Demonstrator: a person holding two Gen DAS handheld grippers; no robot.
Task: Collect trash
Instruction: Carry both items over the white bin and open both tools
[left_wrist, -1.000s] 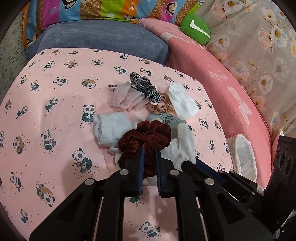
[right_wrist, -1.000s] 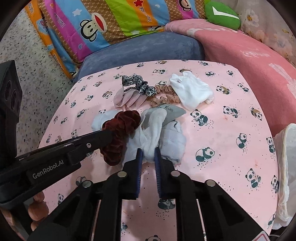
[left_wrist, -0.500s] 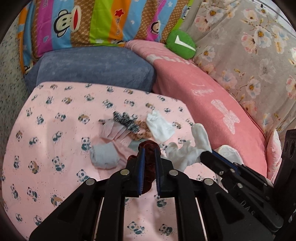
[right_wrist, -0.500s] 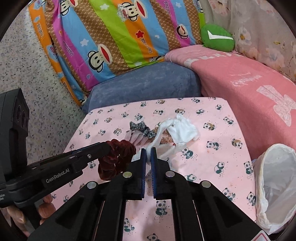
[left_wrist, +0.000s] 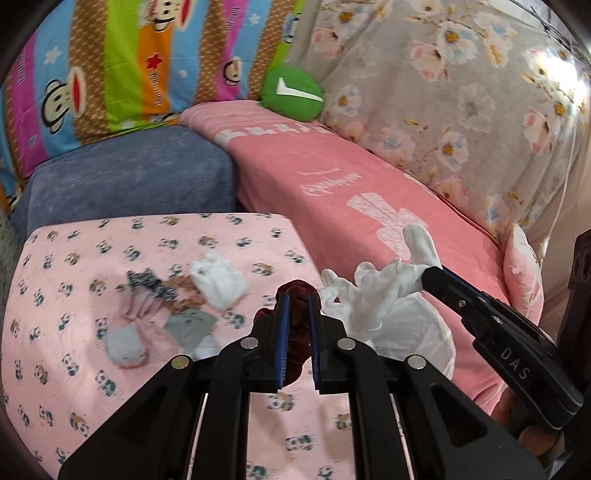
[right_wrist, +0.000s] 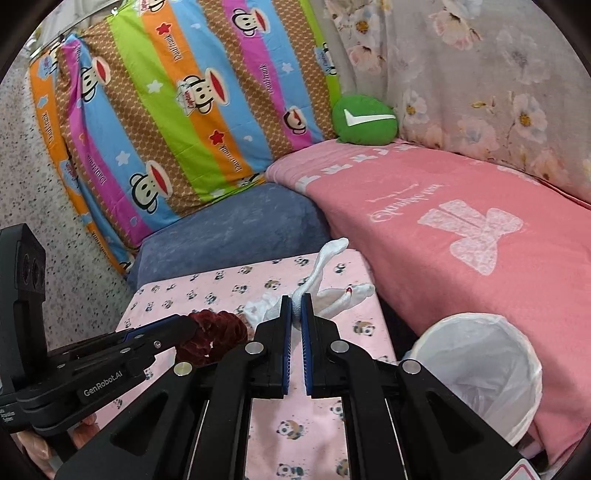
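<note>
The right gripper fingers grip white socks; the bin lies lower right, nearer than the left gripper clamping the scrunchie.

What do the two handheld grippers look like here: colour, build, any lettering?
Both are black plastic with blue pads on the fingers and round silver pivot bolts. The left gripper bears white "GenRobot.AI" lettering on its side, the right gripper white "DAS". No cables or sleeves show.
</note>
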